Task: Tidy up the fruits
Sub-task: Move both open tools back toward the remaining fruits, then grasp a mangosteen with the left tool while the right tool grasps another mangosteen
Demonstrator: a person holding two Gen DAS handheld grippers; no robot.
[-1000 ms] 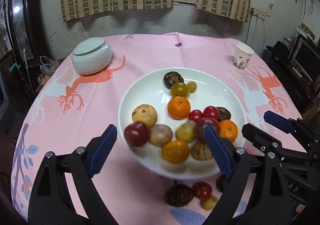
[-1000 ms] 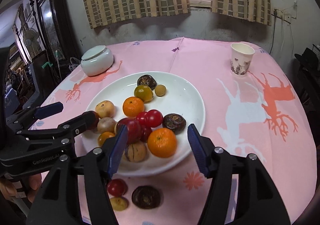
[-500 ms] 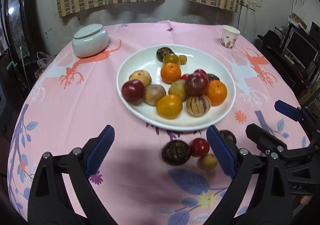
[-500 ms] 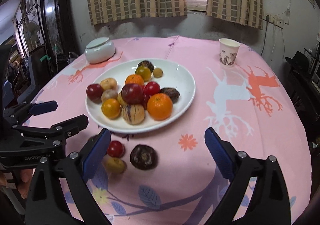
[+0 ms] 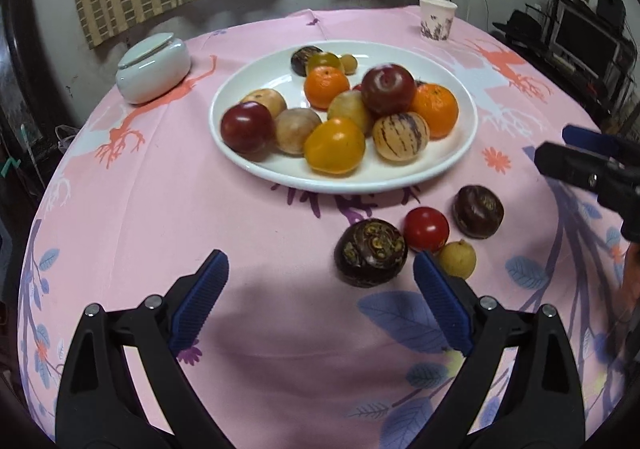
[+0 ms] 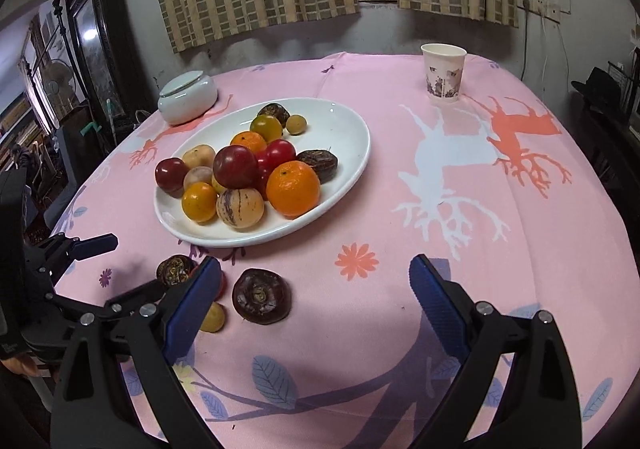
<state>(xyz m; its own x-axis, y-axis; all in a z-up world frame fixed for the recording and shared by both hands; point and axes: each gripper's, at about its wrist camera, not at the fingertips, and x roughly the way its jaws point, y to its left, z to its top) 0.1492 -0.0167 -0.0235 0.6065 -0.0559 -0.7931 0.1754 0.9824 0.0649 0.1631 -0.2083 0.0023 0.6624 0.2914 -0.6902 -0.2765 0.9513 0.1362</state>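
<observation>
Both claws – left gripper & right gripper – spread wide, empty, near the plate; a clumsy grab could roll the dark fruit off.

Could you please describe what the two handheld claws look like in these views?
Both the left claw and the right claw are black plastic frames with triangular cut-outs in each finger arm, joined by silver screws or rivets. Each finger ends in a ribbed blue pad. In the right wrist view, the left claw's body bears small white lettering, too small to read. No cables or sleeves are visible.
</observation>
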